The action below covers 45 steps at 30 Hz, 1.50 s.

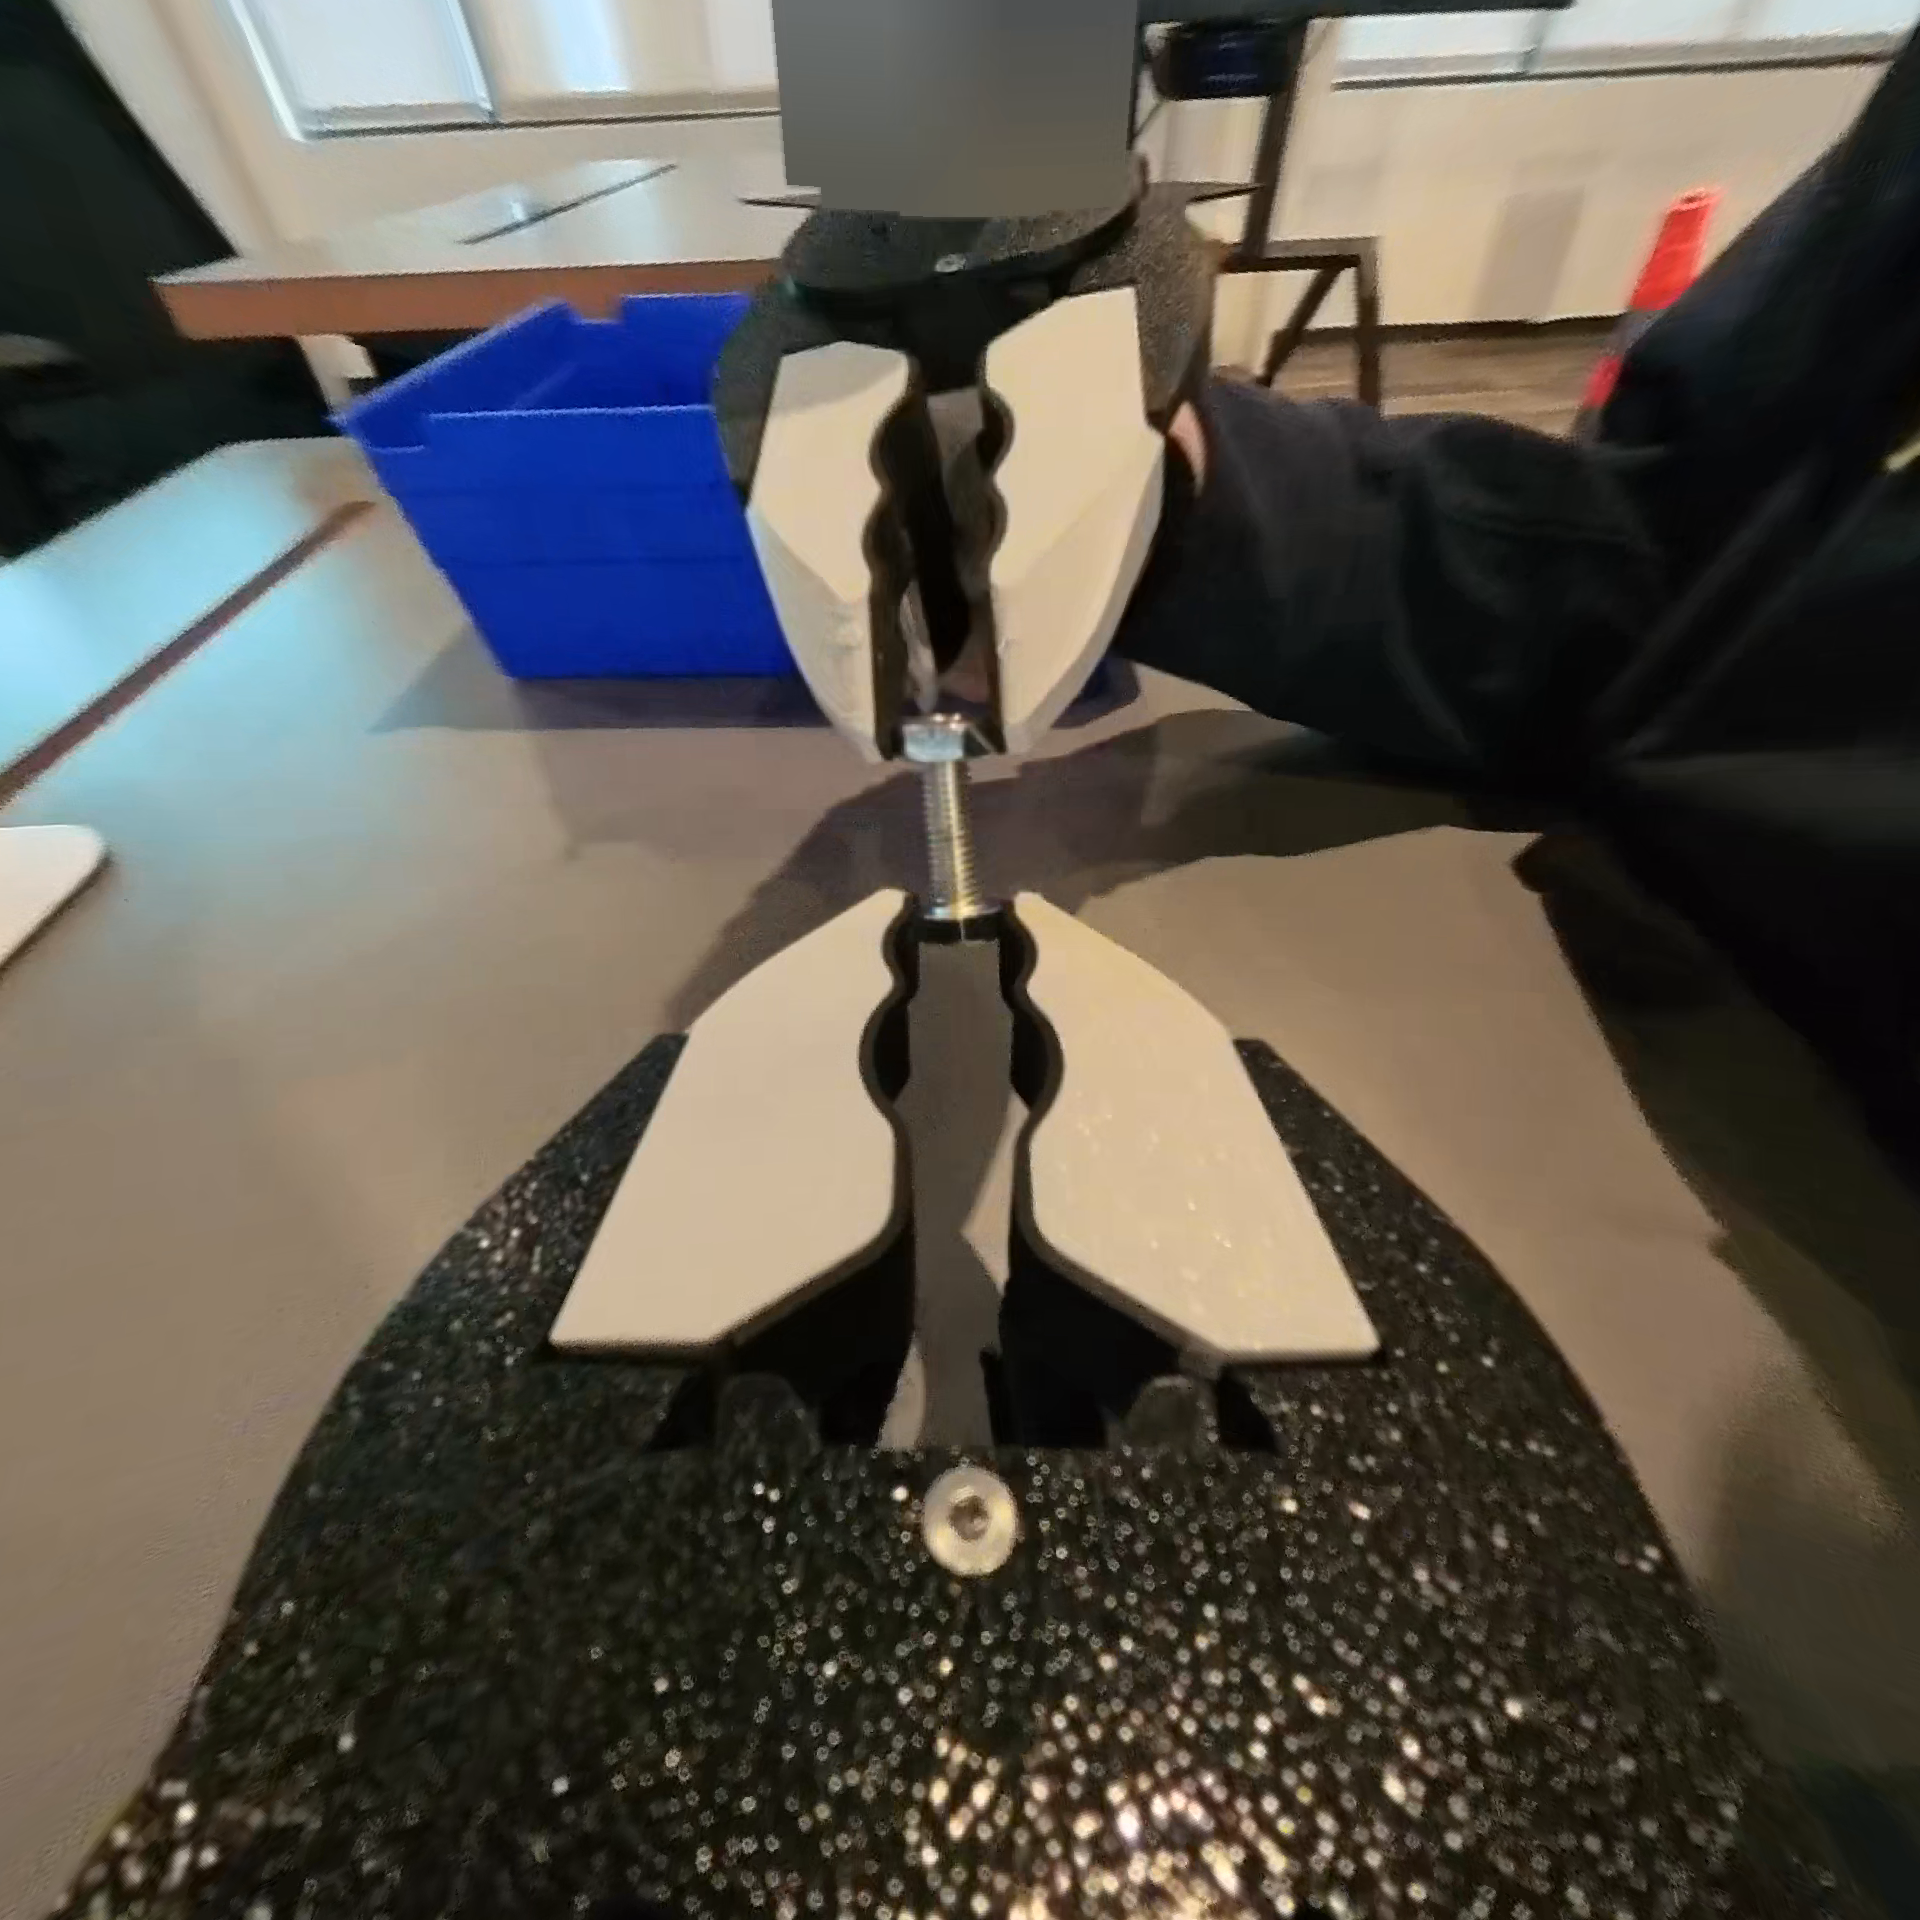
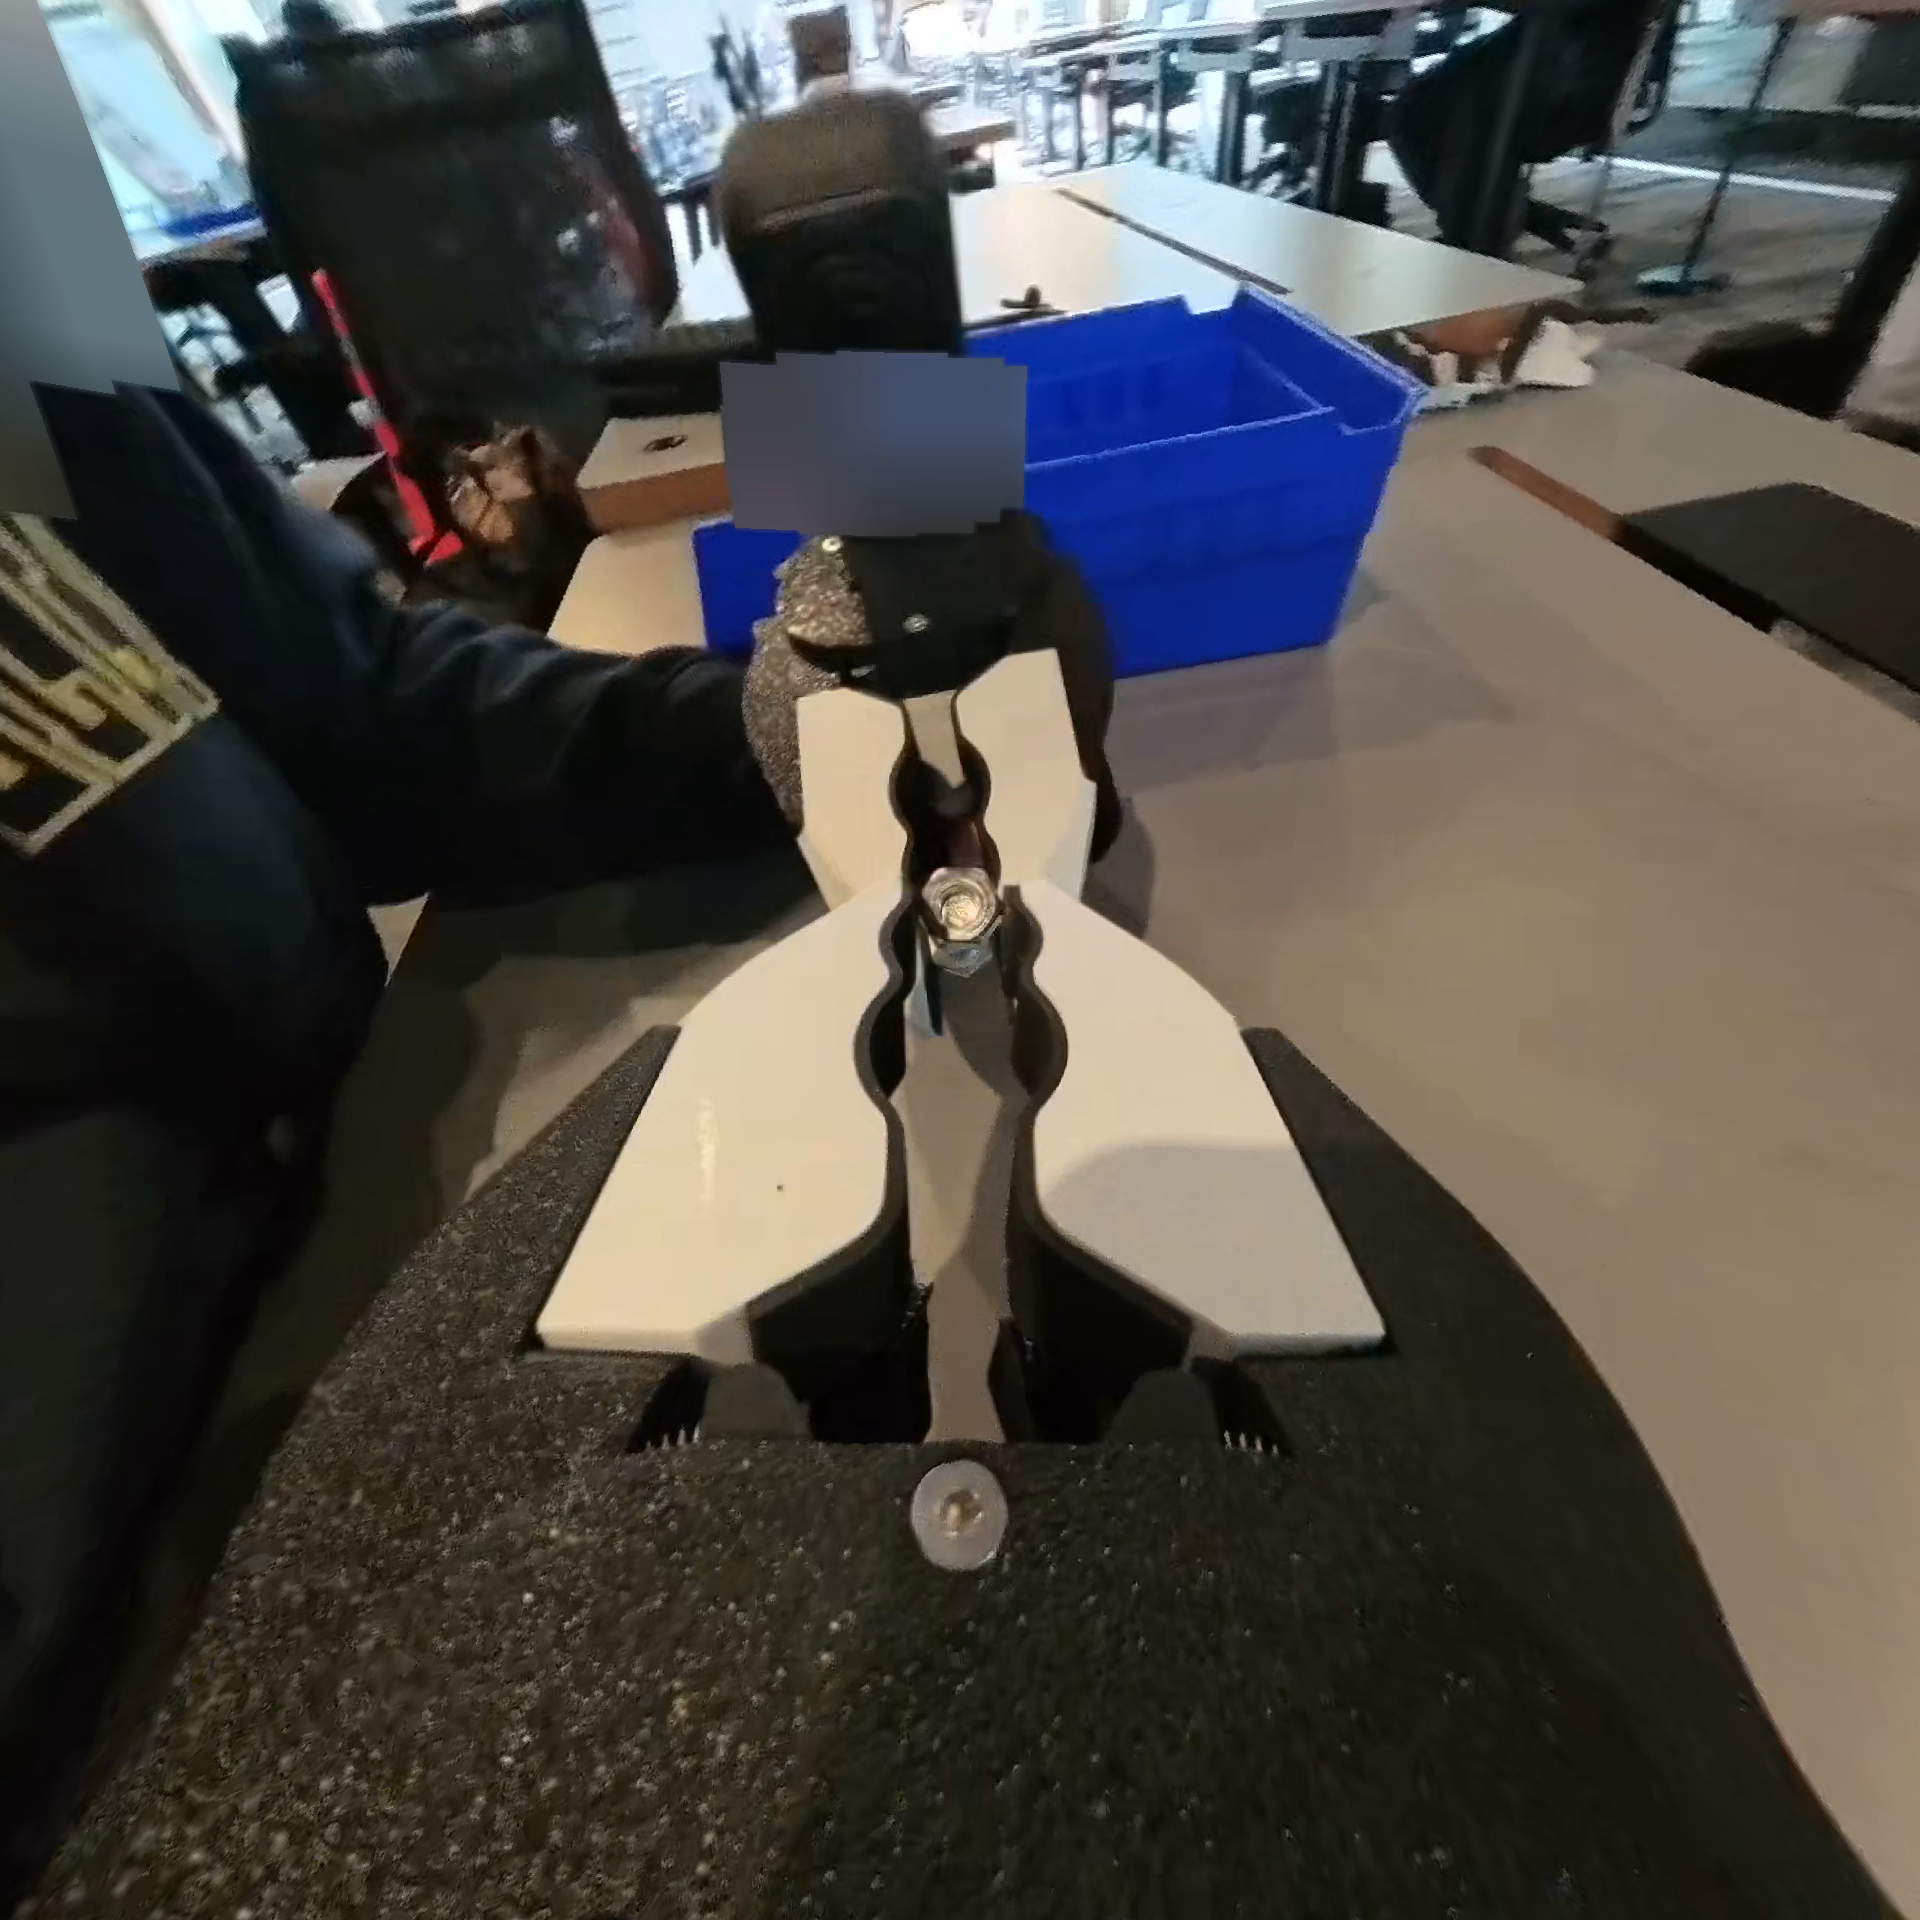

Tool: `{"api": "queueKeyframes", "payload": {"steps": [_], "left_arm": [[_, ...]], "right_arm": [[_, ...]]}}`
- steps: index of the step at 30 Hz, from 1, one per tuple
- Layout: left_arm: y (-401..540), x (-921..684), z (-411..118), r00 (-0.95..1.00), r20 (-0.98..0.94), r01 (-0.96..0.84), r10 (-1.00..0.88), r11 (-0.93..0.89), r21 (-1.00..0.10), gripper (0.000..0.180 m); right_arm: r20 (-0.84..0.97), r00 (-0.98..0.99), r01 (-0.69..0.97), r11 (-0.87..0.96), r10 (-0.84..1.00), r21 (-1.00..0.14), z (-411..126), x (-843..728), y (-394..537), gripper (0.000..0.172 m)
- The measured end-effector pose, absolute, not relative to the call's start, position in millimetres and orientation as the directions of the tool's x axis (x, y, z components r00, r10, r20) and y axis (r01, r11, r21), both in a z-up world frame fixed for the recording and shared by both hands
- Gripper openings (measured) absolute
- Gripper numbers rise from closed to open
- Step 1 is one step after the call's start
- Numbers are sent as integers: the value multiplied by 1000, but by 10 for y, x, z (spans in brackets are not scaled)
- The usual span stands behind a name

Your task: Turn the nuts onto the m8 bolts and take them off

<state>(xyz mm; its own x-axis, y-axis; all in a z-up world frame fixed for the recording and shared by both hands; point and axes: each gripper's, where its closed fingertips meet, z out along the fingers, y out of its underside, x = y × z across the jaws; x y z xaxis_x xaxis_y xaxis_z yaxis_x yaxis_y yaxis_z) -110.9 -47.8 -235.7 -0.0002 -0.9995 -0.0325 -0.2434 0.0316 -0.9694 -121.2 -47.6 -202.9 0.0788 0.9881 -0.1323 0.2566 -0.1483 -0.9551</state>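
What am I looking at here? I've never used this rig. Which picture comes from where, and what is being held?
There is no robot arm. A person holds a two-finger gripper in each hand, and each gripper carries a camera that looks along its own white fingers. In the left wrist view, the left gripper is in front and the right gripper faces it. The right wrist view shows the reverse. Together they pinch a silver threaded bolt, one end each, above a grey table. A blue bin stands behind.

Silver threaded M8 bolt [image 1: 942, 831] held level above the table, its head in one gripper; silver hex nut [image 1: 932, 740] sits at its far end
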Motion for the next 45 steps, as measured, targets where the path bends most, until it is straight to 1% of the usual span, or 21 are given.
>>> {"api": "queueKeyframes", "payload": {"steps": [1, 3, 6, 10, 14, 16, 19, 24, 31, 34, 38, 45], "left_arm": [[-508, -1100, -2366, -20, -17, -243, -1000, 21, -970, 14], [-529, -1077, -2373, -30, -10, -240, -999, 17, -971, 14], [-486, -1061, -2341, 14, -31, -224, -999, 27, -974, 14], [-318, -1051, -2307, 171, -37, -209, -985, 0, -978, 14], [-150, -1077, -2283, 340, -32, -198, -940, -38, -980, 14], [-94, -1092, -2317, 388, -19, -204, -922, -65, -977, 14], [-67, -1097, -2341, 400, 18, -184, -916, -100, -978, 14], [-69, -1102, -2311, 393, 22, -159, -919, -91, -983, 14], [-55, -1126, -2286, 388, 42, -125, -921, -98, -987, 14], [-62, -1132, -2256, 381, 43, -105, -924, -89, -991, 14], [-96, -1135, -2179, 353, 51, -51, -934, -74, -996, 14], [-136, -1145, -2094, 322, 51, 7, -945, -52, -999, 14]], "right_arm": [[-126, 68, 257, -139, 990, -956, -2039, -1198, -488, 15], [-168, 47, 243, -174, 985, -954, -2045, -1173, -503, 15], [-223, 78, 199, -234, 972, -952, -2014, -1161, -454, 15], [-269, 205, 149, -302, 941, -941, -1985, -1163, -280, 15], [-405, 330, 46, -443, 853, -895, -1966, -1196, -110, 15], [-429, 402, 25, -479, 809, -878, -2003, -1208, -51, 15], [-381, 462, 32, -444, 801, -895, -2011, -1223, -21, 15], [-311, 463, 45, -372, 830, -927, -1977, -1241, -29, 15], [-272, 441, 50, -326, 855, -944, -1927, -1245, -61, 22], [-229, 439, 50, -278, 869, -959, -1882, -1234, -67, 28], [-178, 411, 41, -213, 894, -976, -1816, -1237, -105, 27], [-130, 351, 40, -154, 927, -987, -1752, -1291, -206, 26]]}}
